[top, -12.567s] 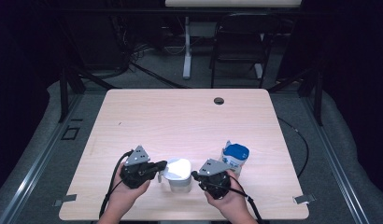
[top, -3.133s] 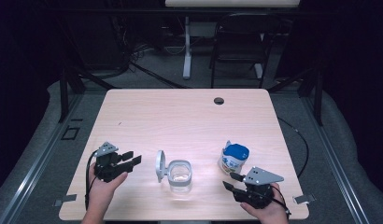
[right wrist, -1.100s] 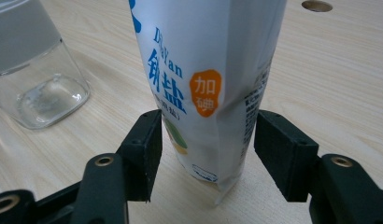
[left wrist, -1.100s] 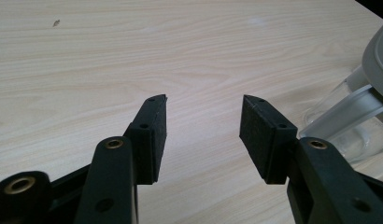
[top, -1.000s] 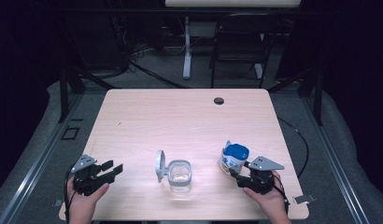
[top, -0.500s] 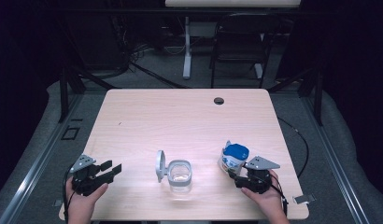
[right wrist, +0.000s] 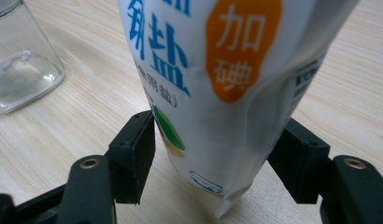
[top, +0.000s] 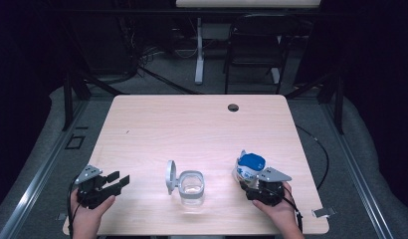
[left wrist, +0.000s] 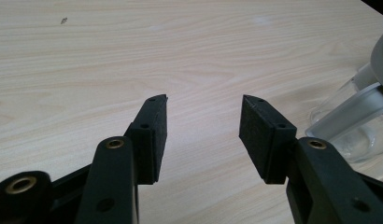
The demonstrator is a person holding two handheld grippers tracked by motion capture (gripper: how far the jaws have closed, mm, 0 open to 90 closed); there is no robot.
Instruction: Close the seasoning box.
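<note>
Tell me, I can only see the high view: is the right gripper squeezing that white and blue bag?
Observer: Not that I can see. In the right gripper view, the right gripper has just been opening its jaws. They stand on either side of the bag, which shows no dent.
Operator: What's written on it?
Observer: Big blue Chinese characters, plus an orange patch with white ones.
Operator: And the other hand?
Observer: In the left gripper view, the left gripper is open with only bare table between its jaws. The glass jar sits off to one side.
</note>
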